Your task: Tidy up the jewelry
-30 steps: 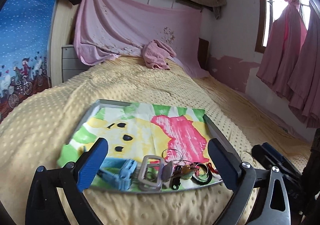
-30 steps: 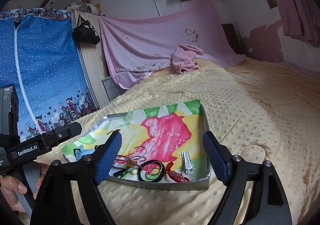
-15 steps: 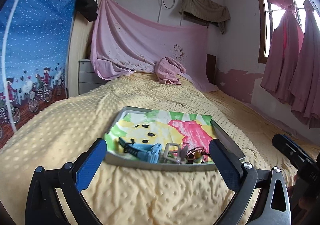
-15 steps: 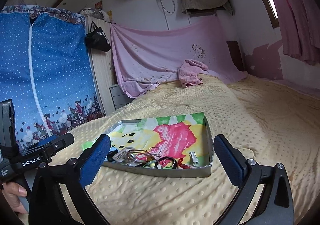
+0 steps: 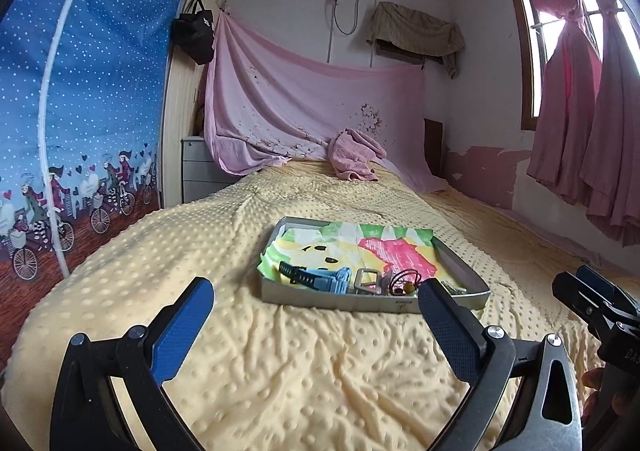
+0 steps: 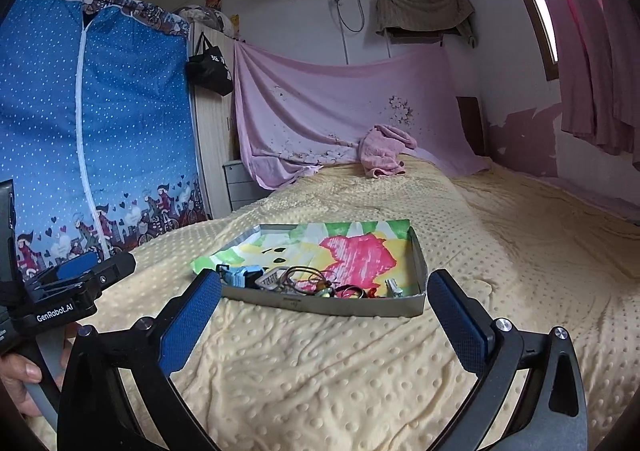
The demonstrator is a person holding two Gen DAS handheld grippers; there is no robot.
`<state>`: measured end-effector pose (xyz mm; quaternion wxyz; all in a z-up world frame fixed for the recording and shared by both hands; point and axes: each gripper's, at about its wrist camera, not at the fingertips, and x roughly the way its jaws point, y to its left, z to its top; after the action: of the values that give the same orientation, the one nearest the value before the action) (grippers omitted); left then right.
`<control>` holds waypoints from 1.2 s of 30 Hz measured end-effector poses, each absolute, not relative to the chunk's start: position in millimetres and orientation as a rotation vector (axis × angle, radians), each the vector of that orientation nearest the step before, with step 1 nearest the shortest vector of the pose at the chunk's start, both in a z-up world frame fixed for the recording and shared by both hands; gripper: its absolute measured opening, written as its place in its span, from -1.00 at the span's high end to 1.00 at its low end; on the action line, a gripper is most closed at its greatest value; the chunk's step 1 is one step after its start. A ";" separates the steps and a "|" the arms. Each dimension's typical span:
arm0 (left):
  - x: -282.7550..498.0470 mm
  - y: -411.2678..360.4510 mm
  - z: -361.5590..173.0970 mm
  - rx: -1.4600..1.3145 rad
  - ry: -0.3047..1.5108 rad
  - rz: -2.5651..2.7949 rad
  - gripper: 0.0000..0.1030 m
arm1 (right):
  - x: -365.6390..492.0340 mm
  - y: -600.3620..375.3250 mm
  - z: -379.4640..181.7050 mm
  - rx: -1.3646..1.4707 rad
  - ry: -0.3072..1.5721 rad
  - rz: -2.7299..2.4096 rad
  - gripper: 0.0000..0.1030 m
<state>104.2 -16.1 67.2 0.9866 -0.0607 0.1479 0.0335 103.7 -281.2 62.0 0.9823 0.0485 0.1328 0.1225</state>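
Observation:
A shallow grey tray [image 5: 360, 301] with a bright cartoon lining lies on the yellow bedspread; it also shows in the right wrist view [image 6: 320, 305]. Along its near edge lie a blue watch [image 5: 320, 278], a silver buckle [image 5: 366, 279], dark hair ties [image 6: 308, 277] and a small silver clip [image 6: 394, 287]. My left gripper [image 5: 316, 323] is open and empty, well back from the tray. My right gripper [image 6: 326, 315] is open and empty, just short of the tray's near wall.
The dotted yellow bedspread [image 5: 300, 371] covers the whole bed. A crumpled pink towel [image 5: 354, 155] lies at the far end below a hanging pink sheet. A blue fabric wardrobe [image 5: 80, 111] stands left. Pink curtains [image 5: 592, 111] hang right.
Both grippers have pulled back and away from the tray, which now looks smaller and farther off. The view has tilted up, showing more of the room. Both stay open and empty.

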 end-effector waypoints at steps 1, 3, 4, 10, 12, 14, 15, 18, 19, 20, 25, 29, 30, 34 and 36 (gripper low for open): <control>99.5 -15.7 67.2 -0.122 0.294 0.069 -1.00 | 97.6 -280.2 62.5 0.096 0.263 0.247 -0.97; 89.6 -13.9 67.0 -0.117 0.289 0.074 -1.00 | 89.9 -278.0 62.4 0.091 0.259 0.247 -0.97; 86.1 -13.5 67.3 -0.117 0.286 0.077 -1.00 | 83.2 -277.0 62.6 0.086 0.255 0.244 -0.97; 62.4 -7.6 64.6 -0.131 0.277 0.082 -1.00 | 57.9 -269.7 67.6 0.082 0.233 0.224 -0.97; 57.4 -6.4 63.4 -0.127 0.280 0.080 -1.00 | 49.4 -269.4 68.1 0.085 0.229 0.212 -0.97; 51.5 -4.9 62.1 -0.127 0.283 0.079 -1.00 | 41.7 -269.9 67.3 0.089 0.232 0.208 -0.97; 48.4 -4.6 61.6 -0.126 0.283 0.079 -1.00 | 38.9 -269.3 66.5 0.088 0.235 0.206 -0.97; 38.3 -2.8 58.7 -0.110 0.280 0.080 -1.00 | 33.4 -265.4 62.9 0.081 0.255 0.206 -0.97; 34.7 -2.8 57.5 -0.099 0.278 0.082 -1.00 | 30.6 -263.9 61.0 0.082 0.262 0.208 -0.97; 33.0 -2.9 57.1 -0.093 0.280 0.081 -1.00 | 27.6 -262.5 59.3 0.079 0.266 0.208 -0.97; 20.7 -5.1 49.6 -0.065 0.303 0.077 -1.00 | 11.7 -259.4 50.7 0.067 0.280 0.198 -0.97; 12.4 -6.7 39.1 -0.066 0.318 0.078 -1.00 | -2.5 -260.0 46.0 0.058 0.285 0.179 -0.97; 12.1 -6.5 37.1 -0.071 0.323 0.079 -1.00 | -4.0 -260.4 45.2 0.056 0.285 0.175 -0.97; 12.3 -5.0 34.1 -0.084 0.324 0.079 -1.00 | -5.7 -265.3 39.5 0.069 0.291 0.160 -0.97; 13.2 -4.8 33.5 -0.088 0.323 0.081 -1.00 | -4.1 -266.2 37.9 0.066 0.296 0.155 -0.97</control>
<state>13.2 -4.8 33.5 0.9852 -0.0439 0.1606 0.0403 -4.1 -266.2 37.9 0.9855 0.0328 0.1474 0.0773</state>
